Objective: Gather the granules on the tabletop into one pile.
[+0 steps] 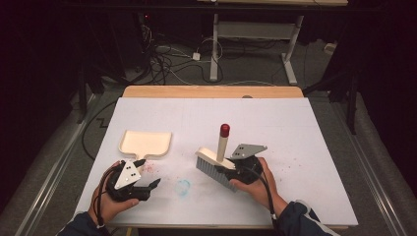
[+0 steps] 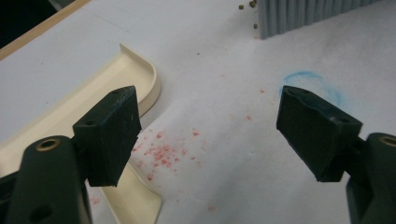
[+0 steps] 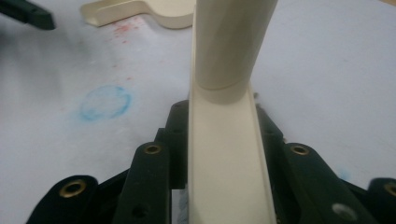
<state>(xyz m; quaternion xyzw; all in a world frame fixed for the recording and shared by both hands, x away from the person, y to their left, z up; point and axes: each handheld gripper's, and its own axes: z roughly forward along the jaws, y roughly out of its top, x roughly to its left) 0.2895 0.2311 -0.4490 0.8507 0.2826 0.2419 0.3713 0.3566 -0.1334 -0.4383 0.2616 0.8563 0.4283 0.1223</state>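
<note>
Cropped at the frame edge in the left gripper view: dustpan and brush bristles, tiny specks beside them too small to identify. Seen from above, brush handle upright mid-table. Right gripper clamped on the brush back; left gripper spread wide, empty, over red crumbs

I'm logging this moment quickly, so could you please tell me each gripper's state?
Left gripper: open, holding nothing, beside the dustpan.
Right gripper: closed on the brush.
</note>
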